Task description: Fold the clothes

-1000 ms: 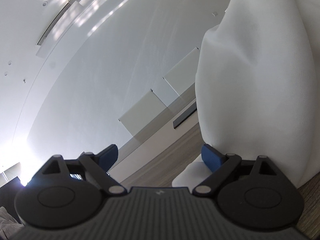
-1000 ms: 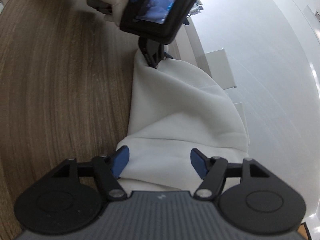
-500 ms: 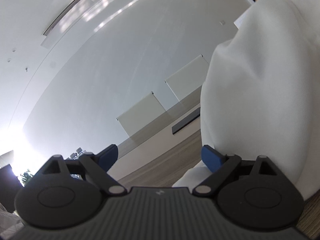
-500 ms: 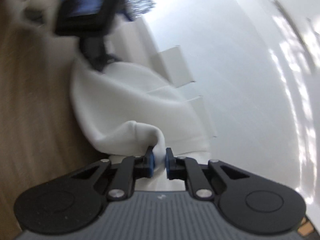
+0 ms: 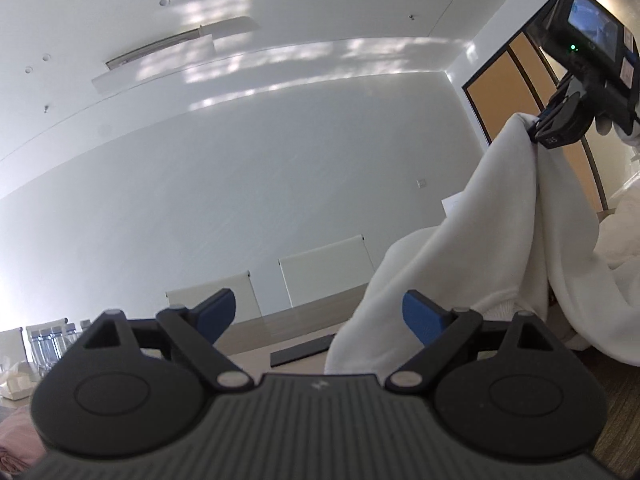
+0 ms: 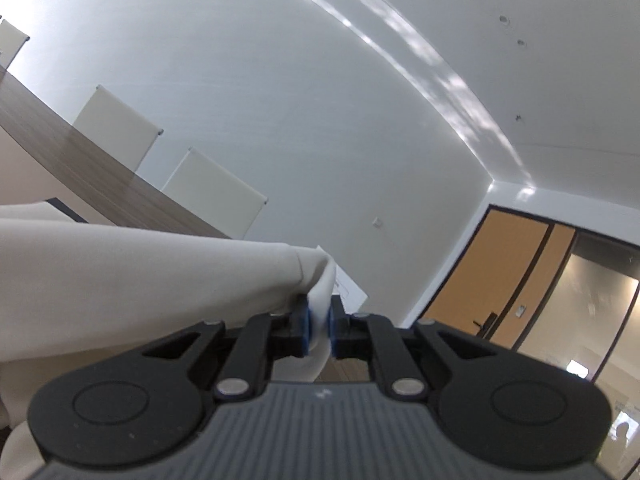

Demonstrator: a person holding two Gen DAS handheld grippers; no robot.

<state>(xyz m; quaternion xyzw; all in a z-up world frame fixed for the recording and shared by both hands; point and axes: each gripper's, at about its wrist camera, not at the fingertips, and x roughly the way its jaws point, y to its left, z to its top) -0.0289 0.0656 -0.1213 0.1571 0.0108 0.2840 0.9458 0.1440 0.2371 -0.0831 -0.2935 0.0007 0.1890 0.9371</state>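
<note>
A white garment [image 5: 480, 256] hangs in a long drape from my right gripper [image 5: 540, 126], high at the right of the left wrist view. In the right wrist view the right gripper [image 6: 319, 322] is shut on a fold of the garment [image 6: 140, 280], which stretches off to the left. My left gripper [image 5: 320, 316] stands open and low. The cloth's lower edge hangs just ahead of its right-hand pad [image 5: 422, 316], and neither pad presses on it.
A long wooden table [image 5: 256, 344] with a dark strip [image 5: 302, 350] runs ahead, pale chairs [image 5: 326, 276] behind it. Water bottles [image 5: 48, 344] stand far left, pink cloth [image 5: 16, 440] lies at the lower left, and more white fabric [image 5: 618, 240] is piled at the right. Orange doors [image 6: 504, 264] are in the corner.
The right gripper shut on the garment's edge and rose with it, rolling level. The left gripper rolled and rose a little, and the garment now hangs from above at its right.
</note>
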